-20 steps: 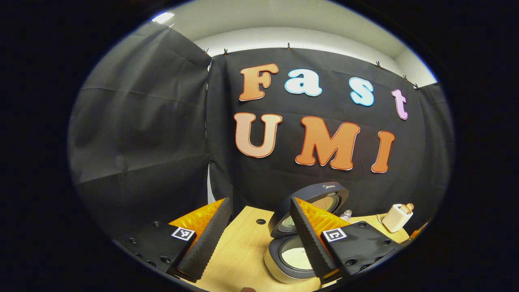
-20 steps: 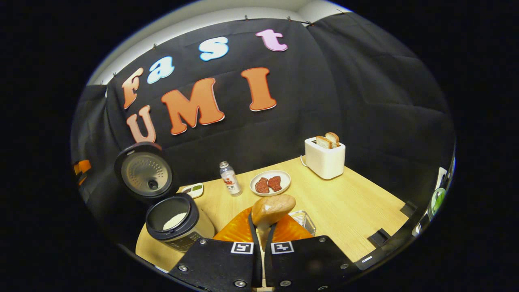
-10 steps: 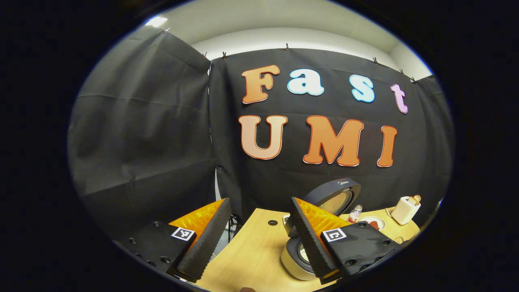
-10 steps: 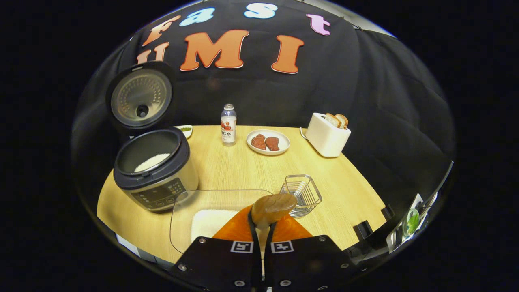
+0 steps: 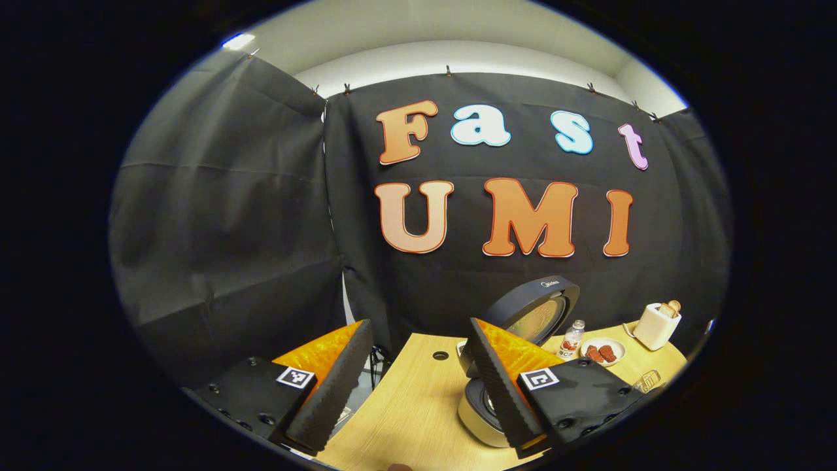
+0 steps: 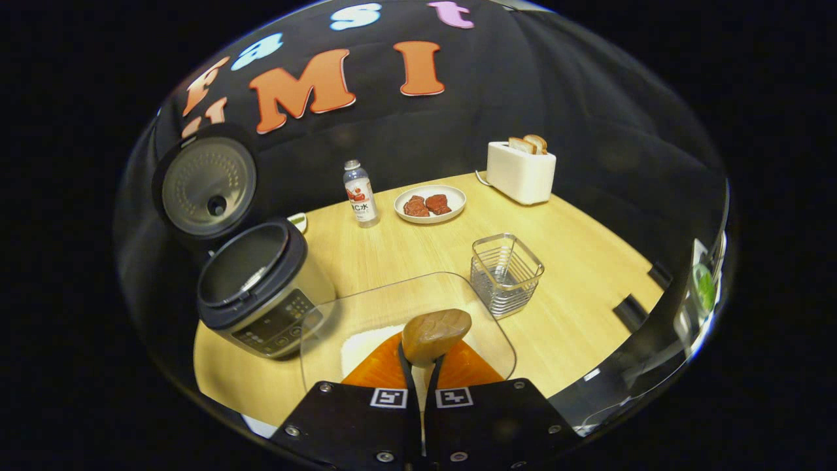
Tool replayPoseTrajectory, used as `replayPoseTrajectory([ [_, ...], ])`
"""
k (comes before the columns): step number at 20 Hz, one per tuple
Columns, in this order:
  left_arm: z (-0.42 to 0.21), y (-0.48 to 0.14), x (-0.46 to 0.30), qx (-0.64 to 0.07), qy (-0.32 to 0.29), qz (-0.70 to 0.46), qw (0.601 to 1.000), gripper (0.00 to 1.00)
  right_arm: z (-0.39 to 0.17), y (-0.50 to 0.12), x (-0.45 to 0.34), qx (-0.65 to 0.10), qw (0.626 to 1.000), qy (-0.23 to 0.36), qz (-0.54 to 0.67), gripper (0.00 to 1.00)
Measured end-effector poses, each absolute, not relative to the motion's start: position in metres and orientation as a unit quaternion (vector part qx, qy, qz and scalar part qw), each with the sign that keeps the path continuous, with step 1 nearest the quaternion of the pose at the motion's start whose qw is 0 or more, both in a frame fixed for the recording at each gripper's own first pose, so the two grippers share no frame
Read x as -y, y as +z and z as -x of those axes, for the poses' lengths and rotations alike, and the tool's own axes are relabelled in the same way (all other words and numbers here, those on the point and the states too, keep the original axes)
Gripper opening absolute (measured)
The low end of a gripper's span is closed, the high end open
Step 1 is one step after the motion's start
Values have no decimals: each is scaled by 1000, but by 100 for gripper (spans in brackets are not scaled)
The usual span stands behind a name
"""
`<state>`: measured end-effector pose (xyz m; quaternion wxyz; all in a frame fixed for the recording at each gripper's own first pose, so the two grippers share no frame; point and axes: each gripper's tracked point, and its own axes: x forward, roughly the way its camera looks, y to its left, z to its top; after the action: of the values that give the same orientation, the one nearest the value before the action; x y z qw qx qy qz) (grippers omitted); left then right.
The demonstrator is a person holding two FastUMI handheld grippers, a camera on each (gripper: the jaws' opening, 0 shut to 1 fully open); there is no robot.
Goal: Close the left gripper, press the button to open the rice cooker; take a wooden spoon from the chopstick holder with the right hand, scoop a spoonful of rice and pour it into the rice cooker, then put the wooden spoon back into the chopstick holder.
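right gripper view showed the right gripper (image 6: 422, 366) clamped on the brown wooden spoon (image 6: 436, 335) above the clear rice tray (image 6: 392, 307) at the desk's front edge; return step judged current: next, carry it to the wire chopstick holder (image 6: 507, 273). left gripper (image 5: 409, 373) stood released.

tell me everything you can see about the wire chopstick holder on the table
The chopstick holder is a square basket of thin, shiny metal wire with open sides. It stands upright on the wooden table, right of the clear rice container and apart from it. No utensil stands in it.
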<state>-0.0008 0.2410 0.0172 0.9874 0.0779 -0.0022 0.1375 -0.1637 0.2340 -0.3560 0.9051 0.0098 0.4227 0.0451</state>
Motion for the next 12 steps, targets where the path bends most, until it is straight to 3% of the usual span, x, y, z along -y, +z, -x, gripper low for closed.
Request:
replayPoseTrajectory([
  [6, 0, 8, -247, -8, 143, -80, 986, 100, 166, -367, -268, -431, 892, 83, -106, 2],
  [12, -2, 3, -249, -14, 146, -70, 987, 99, 157, -380, -256, -455, 850, 37, -261, 1],
])
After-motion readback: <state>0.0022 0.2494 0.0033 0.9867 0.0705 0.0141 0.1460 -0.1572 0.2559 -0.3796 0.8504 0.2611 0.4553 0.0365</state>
